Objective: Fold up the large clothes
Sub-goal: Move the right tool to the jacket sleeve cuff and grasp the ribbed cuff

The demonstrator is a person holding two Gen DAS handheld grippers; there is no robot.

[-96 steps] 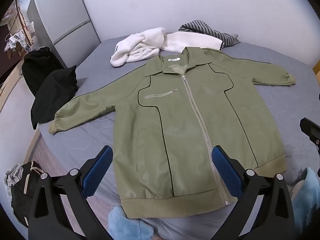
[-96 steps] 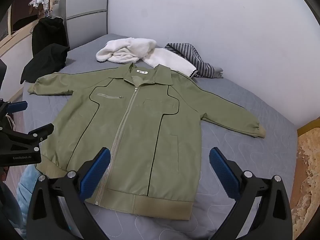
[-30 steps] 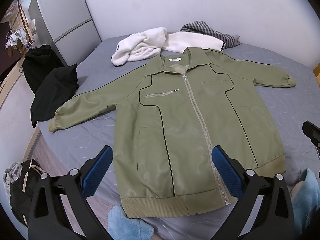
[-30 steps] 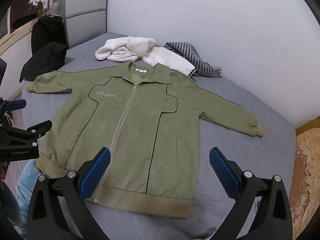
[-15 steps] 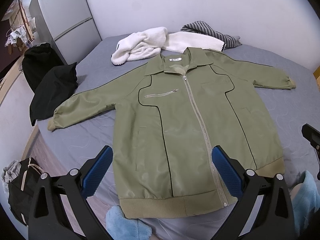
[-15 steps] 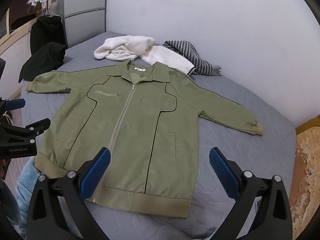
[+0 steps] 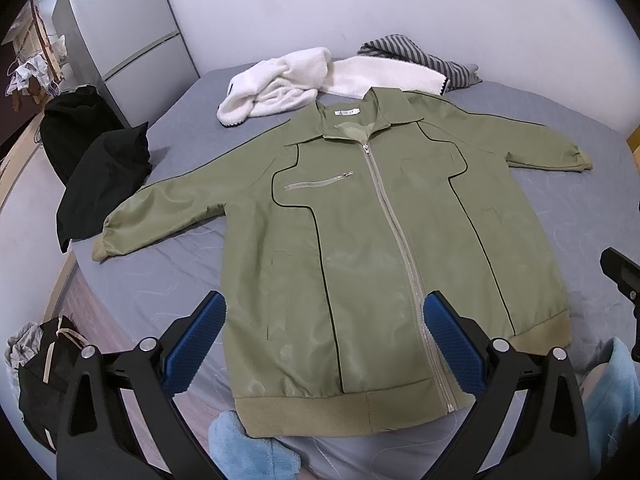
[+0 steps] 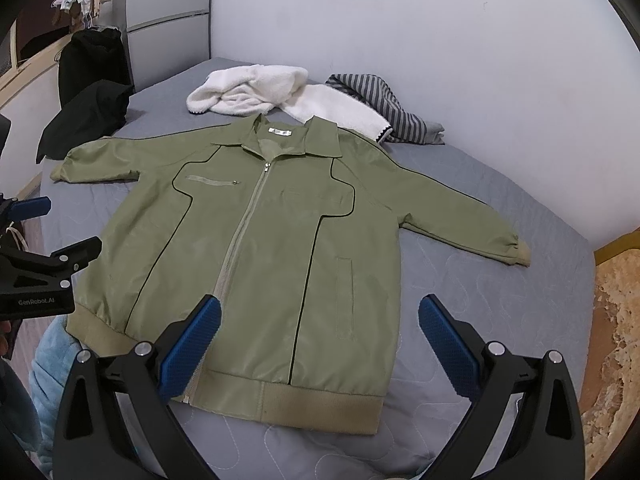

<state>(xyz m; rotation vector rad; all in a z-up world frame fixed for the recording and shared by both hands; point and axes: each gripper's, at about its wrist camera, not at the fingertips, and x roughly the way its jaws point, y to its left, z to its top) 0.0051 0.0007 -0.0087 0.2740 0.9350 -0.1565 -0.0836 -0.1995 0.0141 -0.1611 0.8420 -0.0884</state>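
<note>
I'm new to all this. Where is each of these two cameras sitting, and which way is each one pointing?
Left wrist view: sits on the left gripper, above the bed's foot, facing the olive jacket; its own open blue-padded fingers show, plus an edge of the right gripper.
Right wrist view: sits on the right gripper, further right, facing the same jacket; its open fingers and the left gripper show.
Shared: jacket, white fleece, striped garment, grey bed.

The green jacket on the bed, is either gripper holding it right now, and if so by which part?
Neither. The left gripper and right gripper both hang open above the hem end of the green jacket, which lies flat and zipped on the bed.
</note>
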